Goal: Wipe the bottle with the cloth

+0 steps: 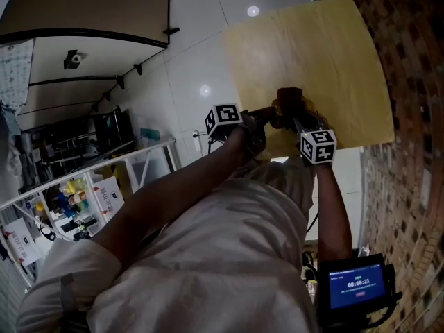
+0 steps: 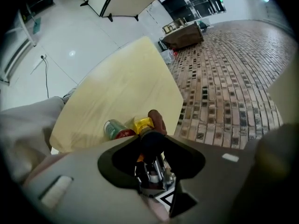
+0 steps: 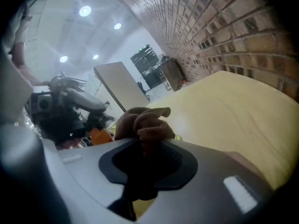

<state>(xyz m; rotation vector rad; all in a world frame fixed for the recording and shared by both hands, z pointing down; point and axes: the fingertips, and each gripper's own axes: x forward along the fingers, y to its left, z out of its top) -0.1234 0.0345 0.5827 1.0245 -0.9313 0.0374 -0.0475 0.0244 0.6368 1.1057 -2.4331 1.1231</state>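
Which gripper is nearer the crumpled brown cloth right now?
Right. The right gripper is shut on the crumpled brown cloth. The left gripper sits just beside it, holding the green-and-red-labelled bottle.

Left gripper [image 2: 152, 143] closed on the dark end of a green, red and yellow bottle [image 2: 122, 130], brown cloth [image 2: 158, 120] touching it, above the pale wooden table's [image 2: 121, 85] near edge, brickwork [image 2: 224, 78] beyond
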